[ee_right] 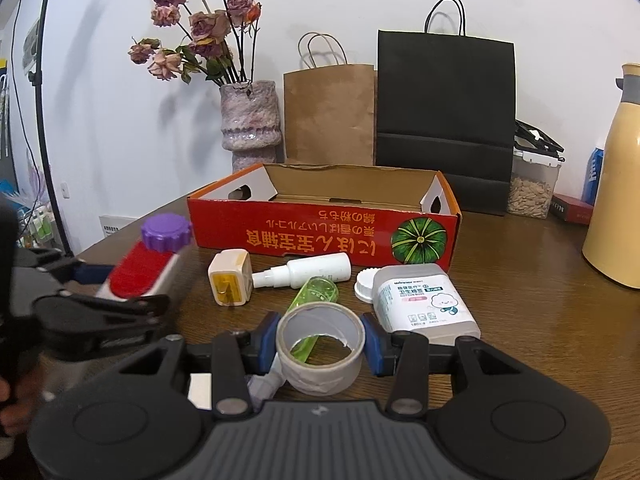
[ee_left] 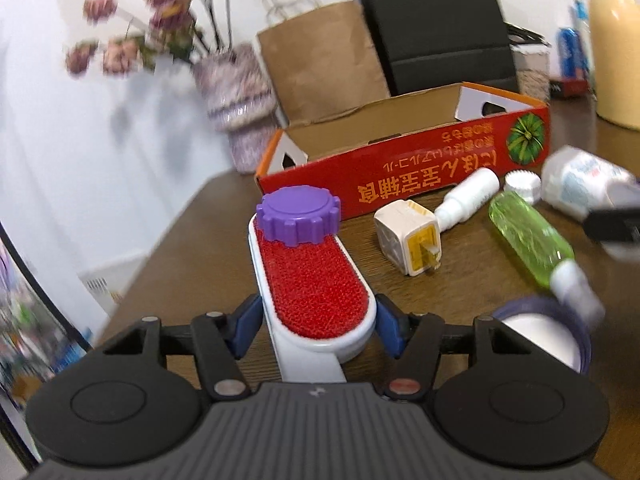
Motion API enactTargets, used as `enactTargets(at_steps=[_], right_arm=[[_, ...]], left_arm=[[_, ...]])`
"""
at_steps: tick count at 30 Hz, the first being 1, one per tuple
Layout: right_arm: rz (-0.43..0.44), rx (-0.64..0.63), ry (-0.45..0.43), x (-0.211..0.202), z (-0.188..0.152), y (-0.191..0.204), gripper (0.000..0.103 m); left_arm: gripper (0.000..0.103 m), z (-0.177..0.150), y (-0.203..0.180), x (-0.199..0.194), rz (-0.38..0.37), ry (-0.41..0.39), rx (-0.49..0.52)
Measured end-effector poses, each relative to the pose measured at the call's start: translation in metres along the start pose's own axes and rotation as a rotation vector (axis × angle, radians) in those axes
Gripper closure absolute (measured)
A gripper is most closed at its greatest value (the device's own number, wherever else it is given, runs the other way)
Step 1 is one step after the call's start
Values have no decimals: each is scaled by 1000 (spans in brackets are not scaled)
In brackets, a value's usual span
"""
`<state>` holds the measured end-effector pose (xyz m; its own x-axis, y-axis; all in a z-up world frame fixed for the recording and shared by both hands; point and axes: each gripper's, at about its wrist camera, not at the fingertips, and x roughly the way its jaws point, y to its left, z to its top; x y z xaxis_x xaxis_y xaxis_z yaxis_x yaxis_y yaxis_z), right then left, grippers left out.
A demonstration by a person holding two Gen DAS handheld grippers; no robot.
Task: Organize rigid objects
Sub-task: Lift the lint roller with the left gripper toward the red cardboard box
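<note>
— While the left gripper (ee_left: 316, 330) sits at the near left of the table (ee_right: 520, 320), what is between its blue pads?

— A lint brush (ee_left: 316, 280) with a red bristle face and a white body. The pads sit against both of its white sides, so the jaws are clamped on it. A purple ridged cap (ee_left: 298, 216) rests on the brush's far tip.

— And the right gripper (ee_right: 320, 344)?

— It is clenched on a roll of grey tape (ee_right: 320, 354), pads pressing the roll's outer wall from either side, with the roll's hole facing up and towards the camera.

— Where are the loose things?

— They lie on the brown table just in front of the red cardboard box (ee_right: 324, 236), which is open on top; I cannot tell whether anything is inside. From left to right: a small white and yellow block (ee_right: 231, 278), a white spray bottle (ee_right: 308, 270) on its side, a green clear bottle (ee_right: 314, 292) lying partly behind the tape roll, a white ridged lid (ee_right: 366, 284), and a white cotton swab container (ee_right: 426, 300) at the right.

— What stands behind the box?

— A vase (ee_right: 250, 120) of dried roses at the far left, then a brown paper bag (ee_right: 328, 114) and a black paper bag (ee_right: 444, 120) against the wall. A cream jug (ee_right: 616, 180) stands at the far right.
</note>
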<state>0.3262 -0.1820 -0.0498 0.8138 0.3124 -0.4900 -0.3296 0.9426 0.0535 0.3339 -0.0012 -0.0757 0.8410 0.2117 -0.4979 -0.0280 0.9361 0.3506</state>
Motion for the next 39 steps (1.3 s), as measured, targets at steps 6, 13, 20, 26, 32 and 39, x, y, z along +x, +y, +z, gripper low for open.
enactTargets(at_steps=[6,13,20,26,32,39], right_arm=[[-13,-7,-10,-3,-1,4,61],[-7,-14,-16,-10,-4,12,61],[-7,-16,-21,-15,-6,15,61],[-13,-18,-34,-23,-4,17,61],[-17,-21,-43,-26,2,17,61],[-24,-28,-58,-27,12,15,61]], left_arm=[[42,-14,-8,-20,52,-49,153],[42,-23,1,-28,76,-38,170],[42,-23,11,-40,74,-49,139],[42,-16,12,-50,55,-76,115],[42,-5,11,-56,27,-96,81],[42,9,12,-58,2,-119,45]])
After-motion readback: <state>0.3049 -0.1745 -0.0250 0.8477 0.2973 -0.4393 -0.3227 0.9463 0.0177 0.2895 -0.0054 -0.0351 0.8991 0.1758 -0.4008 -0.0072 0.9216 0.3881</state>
